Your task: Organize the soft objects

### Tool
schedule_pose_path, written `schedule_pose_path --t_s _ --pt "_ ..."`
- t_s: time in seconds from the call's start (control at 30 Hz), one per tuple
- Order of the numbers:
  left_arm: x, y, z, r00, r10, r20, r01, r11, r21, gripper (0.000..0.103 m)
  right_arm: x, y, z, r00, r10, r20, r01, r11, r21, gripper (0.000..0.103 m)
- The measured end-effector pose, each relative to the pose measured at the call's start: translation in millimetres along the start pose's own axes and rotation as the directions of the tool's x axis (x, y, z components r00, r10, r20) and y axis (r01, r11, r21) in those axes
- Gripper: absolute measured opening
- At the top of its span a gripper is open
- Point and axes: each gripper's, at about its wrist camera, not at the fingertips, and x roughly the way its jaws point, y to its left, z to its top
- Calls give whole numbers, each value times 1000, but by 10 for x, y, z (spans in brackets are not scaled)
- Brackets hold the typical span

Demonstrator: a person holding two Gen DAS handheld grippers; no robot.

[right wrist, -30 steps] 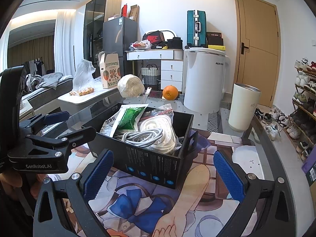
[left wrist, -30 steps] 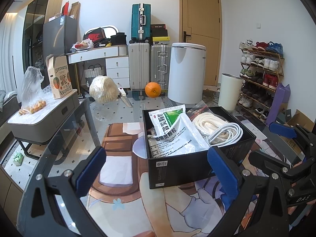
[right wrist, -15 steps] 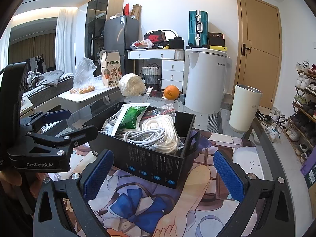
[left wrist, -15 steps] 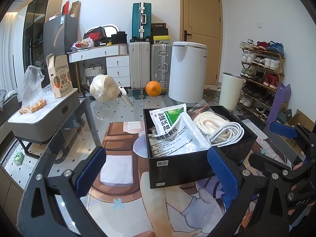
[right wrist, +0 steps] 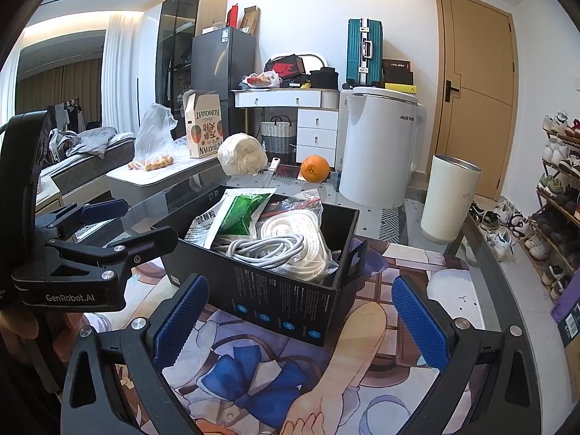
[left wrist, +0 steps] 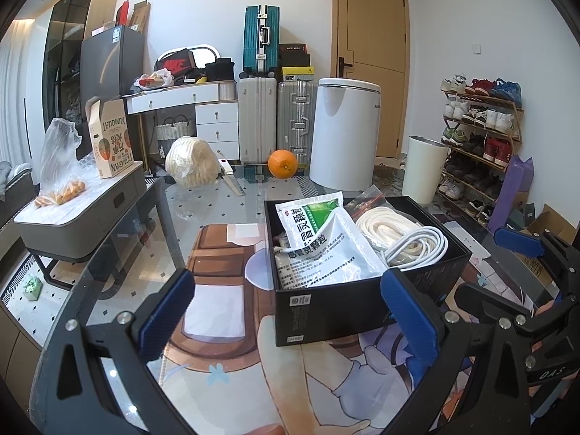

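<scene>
A glass table [left wrist: 152,217] carries a printed mat [right wrist: 253,369], and on it stands a black box [left wrist: 344,301] (packet [left wrist: 326,243], rope [left wrist: 380,224] and cable [left wrist: 420,244] inside). Left gripper [left wrist: 290,311] and right gripper [right wrist: 299,319] hover before it, both spread wide, holding nothing.

Surfaces: mostly matt card, glossy film, glass.
Matt black cardboard box [left wrist: 362,301]; glossy white-and-green foil sachet [left wrist: 319,243]; smooth white plastic-sheathed cable [right wrist: 268,248]; braided white rope coil [left wrist: 384,223]; reflective glass tabletop [left wrist: 217,206]; printed soft-sheen mat [right wrist: 253,369]; blue knurled rubbery pads [right wrist: 179,320] on matt black plastic frames.
</scene>
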Motion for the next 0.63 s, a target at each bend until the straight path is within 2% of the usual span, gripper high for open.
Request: schedule_pose_path --t_s 0.63 --pt "-16 -48 19 1000 -3 2 3 1000 10 103 -3 8 5 1000 0 0 0 1000 -1 103"
